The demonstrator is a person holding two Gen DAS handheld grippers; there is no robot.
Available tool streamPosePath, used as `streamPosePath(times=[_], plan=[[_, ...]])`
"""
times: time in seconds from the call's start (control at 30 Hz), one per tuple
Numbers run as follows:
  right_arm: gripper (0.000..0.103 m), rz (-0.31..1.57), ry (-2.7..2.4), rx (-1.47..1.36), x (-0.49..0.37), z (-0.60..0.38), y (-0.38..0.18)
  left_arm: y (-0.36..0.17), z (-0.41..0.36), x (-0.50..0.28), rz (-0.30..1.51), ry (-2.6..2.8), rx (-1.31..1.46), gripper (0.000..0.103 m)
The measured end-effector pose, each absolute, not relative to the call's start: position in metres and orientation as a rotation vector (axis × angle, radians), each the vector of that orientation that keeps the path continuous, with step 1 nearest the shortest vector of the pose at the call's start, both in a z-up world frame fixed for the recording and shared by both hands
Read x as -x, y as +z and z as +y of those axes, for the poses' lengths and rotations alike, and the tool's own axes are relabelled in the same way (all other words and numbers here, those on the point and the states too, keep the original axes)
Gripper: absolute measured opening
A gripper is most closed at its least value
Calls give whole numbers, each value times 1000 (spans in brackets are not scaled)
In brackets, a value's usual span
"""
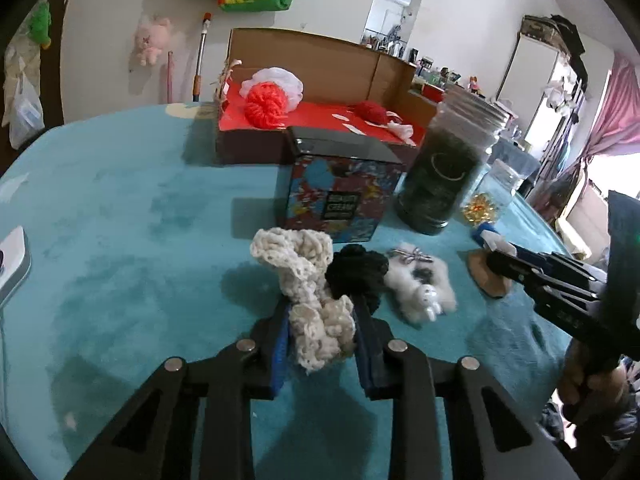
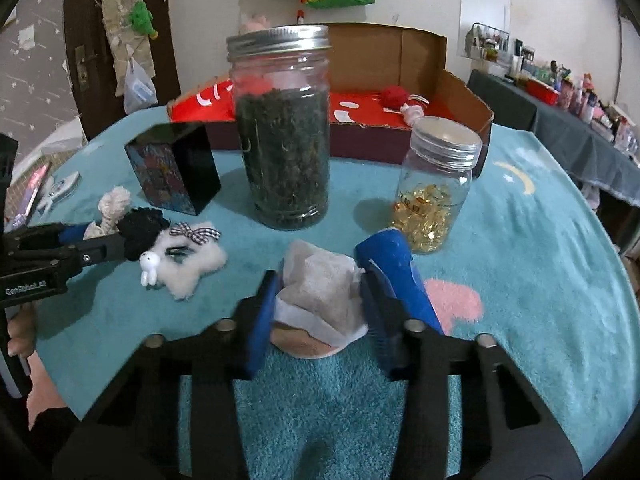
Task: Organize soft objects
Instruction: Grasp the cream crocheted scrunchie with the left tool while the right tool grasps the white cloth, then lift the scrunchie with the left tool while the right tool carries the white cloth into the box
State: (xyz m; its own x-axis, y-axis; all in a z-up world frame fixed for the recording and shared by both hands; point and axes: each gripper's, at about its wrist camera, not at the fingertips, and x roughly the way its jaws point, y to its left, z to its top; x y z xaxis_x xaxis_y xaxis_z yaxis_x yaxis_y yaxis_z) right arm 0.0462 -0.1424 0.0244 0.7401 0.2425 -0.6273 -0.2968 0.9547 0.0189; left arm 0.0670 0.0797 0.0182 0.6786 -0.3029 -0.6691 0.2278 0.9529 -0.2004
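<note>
My left gripper (image 1: 320, 312) is shut on a cream crocheted scrunchie (image 1: 304, 280), held just above the teal table cloth (image 1: 120, 220). A black knitted scrunchie (image 1: 356, 272) and a white fluffy star clip (image 1: 420, 284) lie right beside it. My right gripper (image 2: 320, 284) is shut on a white fabric pouch (image 2: 320, 292), with a tan pad (image 2: 304, 344) under it. The cardboard box (image 1: 320, 64) at the back holds a red and white scrunchie (image 1: 268, 96) and a small red yarn piece (image 1: 370, 111).
A patterned black-lidded tin (image 1: 340, 188), a tall jar of dark leaves (image 2: 284, 128) and a small jar of gold capsules (image 2: 436, 184) stand between the soft items and the box. A white device (image 1: 12, 264) lies at the left table edge.
</note>
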Motion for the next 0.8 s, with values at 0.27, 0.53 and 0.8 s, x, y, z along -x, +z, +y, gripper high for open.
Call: streamPosePath(times=[0.27, 0.53, 0.8], plan=[[17, 612, 326, 70, -31, -151, 41, 51, 72, -48, 670, -289, 91, 27], [17, 568, 359, 58, -24, -155, 53, 65, 30, -56, 642, -436, 99, 27], [17, 594, 401, 8, -32, -163, 49, 49, -12, -75, 697, -542, 88, 27]])
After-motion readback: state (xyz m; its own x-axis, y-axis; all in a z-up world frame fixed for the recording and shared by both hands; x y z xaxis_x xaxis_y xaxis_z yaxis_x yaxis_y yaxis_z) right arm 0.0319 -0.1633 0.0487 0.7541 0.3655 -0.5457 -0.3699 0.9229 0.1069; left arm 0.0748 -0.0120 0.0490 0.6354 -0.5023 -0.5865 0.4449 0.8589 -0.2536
